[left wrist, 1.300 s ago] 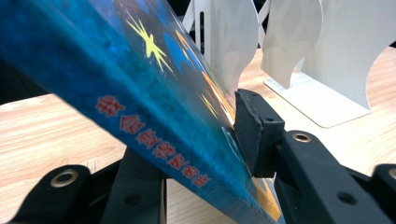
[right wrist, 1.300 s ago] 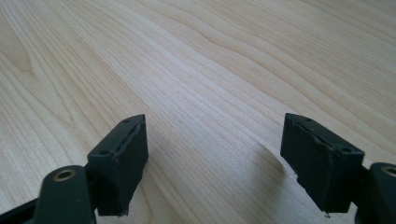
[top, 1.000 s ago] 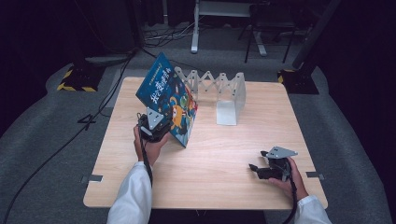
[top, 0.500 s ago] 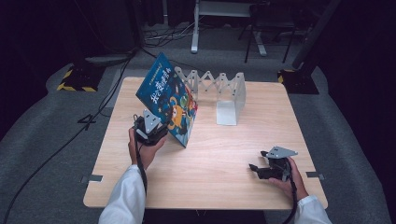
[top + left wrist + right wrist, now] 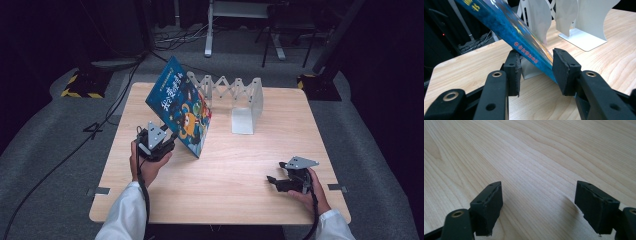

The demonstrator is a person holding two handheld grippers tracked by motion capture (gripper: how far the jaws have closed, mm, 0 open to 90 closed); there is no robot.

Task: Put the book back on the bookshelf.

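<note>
A blue picture book [image 5: 182, 107] stands tilted on its lower corner on the wooden table [image 5: 240, 165], with its top leaning back to the left by the left end of a white folding book rack [image 5: 235, 92]. My left gripper [image 5: 170, 139] is at the book's lower left edge. In the left gripper view the book's spine [image 5: 506, 27] runs slantwise between the jaws of the left gripper [image 5: 536, 65], which stand part-way open with a gap beside the left pad [image 5: 514, 71]. My right gripper [image 5: 274, 181] rests open at the front right, and wood grain shows between the jaws of the right gripper [image 5: 539, 202].
The rack's white dividers [image 5: 584, 22] rise just behind the book. Bare tabletop [image 5: 235, 150] lies between the two hands. Cables [image 5: 100, 125] trail on the grey floor to the left, and a yellow-striped stand base [image 5: 80, 85] sits at the back left.
My left hand and gripper have drawn back slightly to the left along the book's edge. The book and my right gripper have not moved.
</note>
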